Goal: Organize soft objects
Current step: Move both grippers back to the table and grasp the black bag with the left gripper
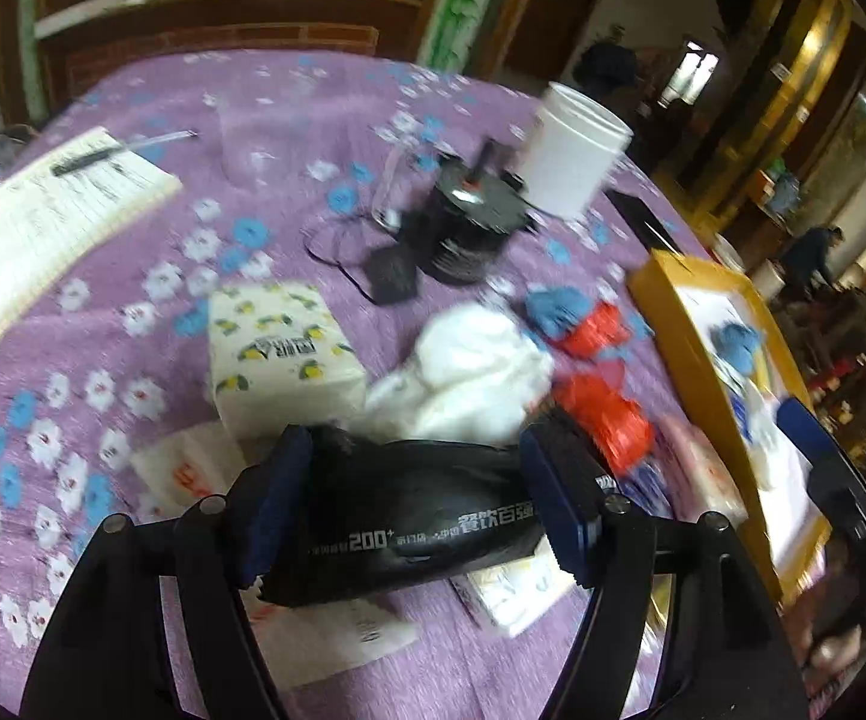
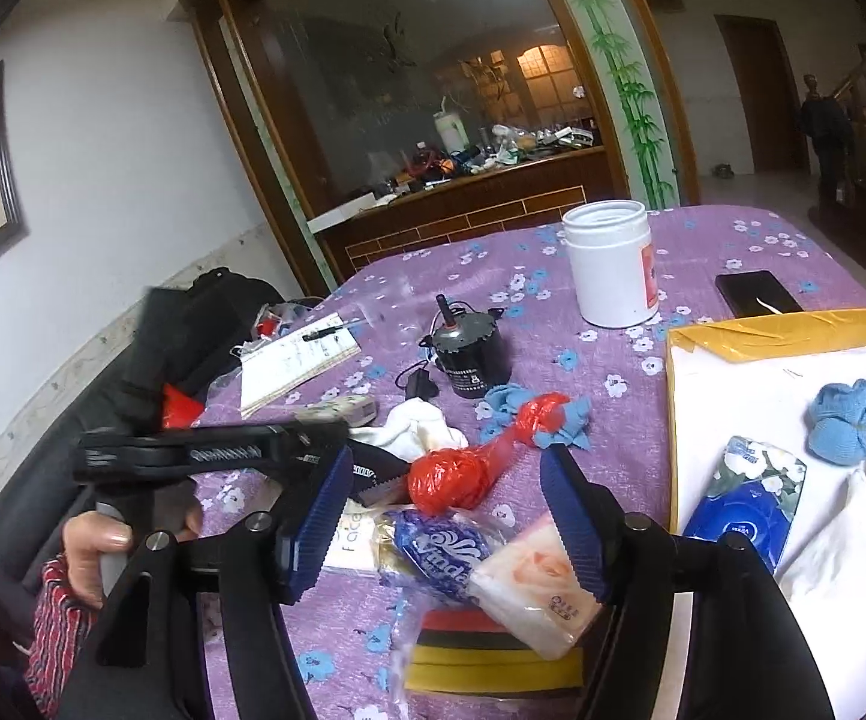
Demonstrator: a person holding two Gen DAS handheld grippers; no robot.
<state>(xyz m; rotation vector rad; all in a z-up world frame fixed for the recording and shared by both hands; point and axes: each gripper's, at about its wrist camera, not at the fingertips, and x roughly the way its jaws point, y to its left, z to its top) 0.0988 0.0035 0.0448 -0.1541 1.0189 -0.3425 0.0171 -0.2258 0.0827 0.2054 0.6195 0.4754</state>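
Observation:
My left gripper [image 1: 415, 450] stands open over the purple table with a black printed packet [image 1: 409, 516] lying crosswise between its jaws; I see no squeeze on it. Beyond it lie a white cloth [image 1: 469, 372], a red plastic bag [image 1: 601, 414], a blue cloth [image 1: 559, 306] and a lemon-print tissue pack [image 1: 283, 348]. My right gripper [image 2: 442, 516] is open above a blue tissue pack [image 2: 433, 552] and a pink tissue pack [image 2: 529, 588], gripping neither. The yellow-rimmed box [image 2: 781, 330] at right holds a blue knit bundle [image 2: 841, 420], a blue packet [image 2: 739, 498] and a white cloth [image 2: 853, 552].
A white jar [image 2: 610, 264], a black motor [image 2: 469, 354], a notebook with a pen [image 2: 301, 360] and a dark phone [image 2: 757, 294] sit farther back. Bagged striped sponges [image 2: 481, 654] lie near the front edge. A person's hand [image 2: 97, 546] holds the left gripper's handle.

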